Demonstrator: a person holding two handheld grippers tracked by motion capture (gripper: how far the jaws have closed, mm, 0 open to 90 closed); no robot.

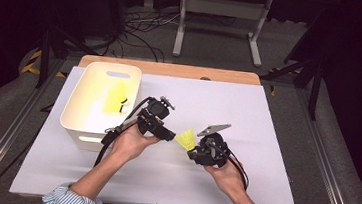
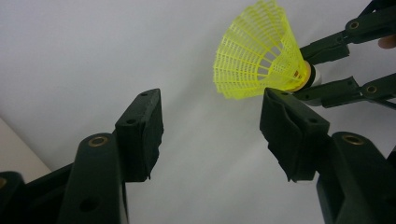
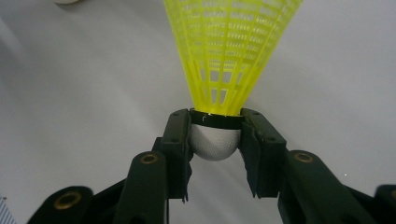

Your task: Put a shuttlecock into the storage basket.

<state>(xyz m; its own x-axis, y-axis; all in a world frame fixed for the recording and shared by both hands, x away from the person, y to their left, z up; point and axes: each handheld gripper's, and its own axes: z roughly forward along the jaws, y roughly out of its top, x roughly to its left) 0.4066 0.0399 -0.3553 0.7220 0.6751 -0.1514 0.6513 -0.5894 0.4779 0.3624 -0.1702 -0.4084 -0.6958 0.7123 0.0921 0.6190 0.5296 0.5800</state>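
Note:
A yellow plastic shuttlecock (image 1: 185,139) with a white cork base is held over the middle of the white table. My right gripper (image 3: 215,140) is shut on its cork base, the skirt (image 3: 231,51) pointing away from the jaws. My left gripper (image 1: 170,135) stands open just left of the shuttlecock. In the left gripper view the shuttlecock (image 2: 259,58) hangs beyond my right-hand fingertip (image 2: 287,126), apart from it, with nothing between the left gripper (image 2: 210,135) jaws. The right gripper (image 1: 194,155) is held in the person's right hand.
A cream plastic bin (image 1: 80,97) stands at the table's left, with yellow shuttlecocks (image 1: 115,98) lying inside. The white sheet (image 1: 247,118) covers the wooden table. Cables and a desk frame (image 1: 222,15) lie on the floor beyond the far edge.

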